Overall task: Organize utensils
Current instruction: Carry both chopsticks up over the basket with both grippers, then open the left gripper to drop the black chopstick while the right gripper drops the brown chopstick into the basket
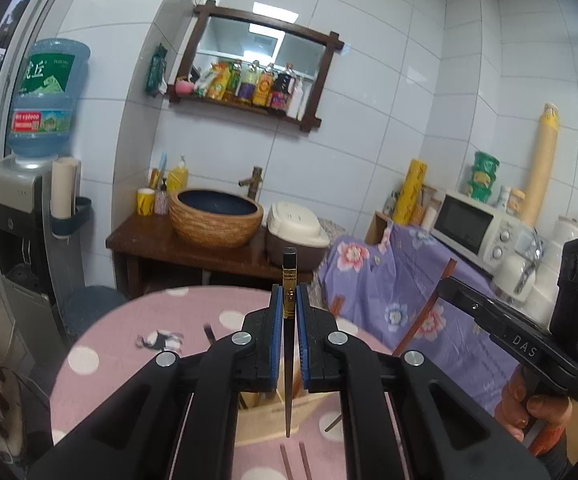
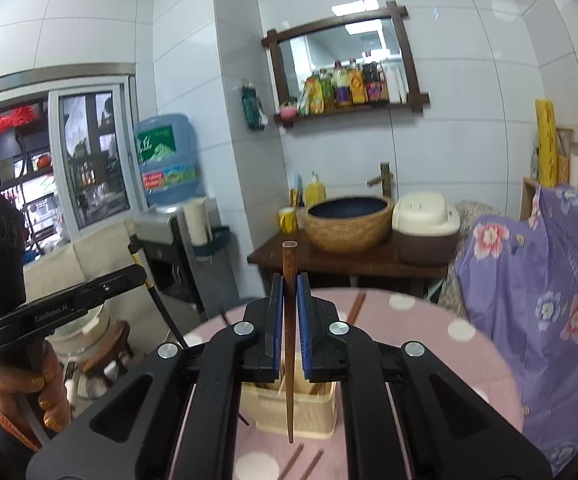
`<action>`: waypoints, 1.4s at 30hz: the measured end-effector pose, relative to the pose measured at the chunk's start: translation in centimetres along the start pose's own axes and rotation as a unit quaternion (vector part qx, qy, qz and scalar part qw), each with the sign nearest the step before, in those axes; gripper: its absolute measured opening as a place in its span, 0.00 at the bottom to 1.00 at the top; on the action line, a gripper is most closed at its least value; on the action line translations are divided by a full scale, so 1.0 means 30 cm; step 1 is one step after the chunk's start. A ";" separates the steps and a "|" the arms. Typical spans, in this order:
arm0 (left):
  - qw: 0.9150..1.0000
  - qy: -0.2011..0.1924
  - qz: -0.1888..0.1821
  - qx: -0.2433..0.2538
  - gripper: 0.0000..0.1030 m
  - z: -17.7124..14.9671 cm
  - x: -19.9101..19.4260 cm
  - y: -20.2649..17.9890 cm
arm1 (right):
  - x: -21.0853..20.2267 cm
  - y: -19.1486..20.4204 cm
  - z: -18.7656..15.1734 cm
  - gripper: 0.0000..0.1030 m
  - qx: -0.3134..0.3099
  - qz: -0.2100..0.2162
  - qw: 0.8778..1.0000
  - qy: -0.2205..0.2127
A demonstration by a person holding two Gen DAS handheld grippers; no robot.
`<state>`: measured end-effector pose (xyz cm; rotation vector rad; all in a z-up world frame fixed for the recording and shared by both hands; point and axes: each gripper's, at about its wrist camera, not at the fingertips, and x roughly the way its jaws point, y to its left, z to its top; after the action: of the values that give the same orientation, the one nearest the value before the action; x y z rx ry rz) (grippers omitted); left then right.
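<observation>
Slender black chopstick (image 1: 288,356), brown wooden chopstick (image 2: 289,344), both tapered

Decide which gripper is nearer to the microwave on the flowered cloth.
Right. The right gripper, shut on a brown chopstick, hangs just in front of the microwave; the left gripper, shut on a black chopstick, is further left, over the pink table.

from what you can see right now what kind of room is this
Probably a small home kitchen or dining corner: a microwave and rice cooker, a vessel sink on a wooden counter, and a water dispenser bottle against white tiled walls.
</observation>
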<state>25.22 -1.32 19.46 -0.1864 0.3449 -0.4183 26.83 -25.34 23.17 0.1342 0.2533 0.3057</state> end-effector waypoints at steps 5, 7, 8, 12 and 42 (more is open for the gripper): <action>1.000 -0.018 0.021 0.003 0.08 0.073 0.050 0.008 | 0.071 -0.005 0.077 0.08 0.009 -0.020 0.999 -0.026; 0.999 -0.017 0.034 0.007 0.08 0.056 0.084 0.013 | 0.106 -0.015 0.056 0.08 0.009 -0.032 0.999 -0.025; 0.999 -0.012 0.040 0.008 0.08 0.035 0.108 0.018 | 0.121 -0.024 0.039 0.08 0.011 -0.037 0.999 -0.022; 0.999 0.005 0.045 -0.008 0.08 -0.055 0.176 0.054 | 0.207 -0.061 -0.069 0.08 0.023 -0.050 0.998 0.009; 0.994 0.082 0.064 -0.026 0.62 -0.452 0.214 0.115 | 0.214 -0.122 -0.426 0.35 0.048 -0.074 0.992 0.088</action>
<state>27.03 -2.40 4.23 -0.1793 0.5259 -0.2989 30.37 -25.62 8.84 0.1828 0.4518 0.1583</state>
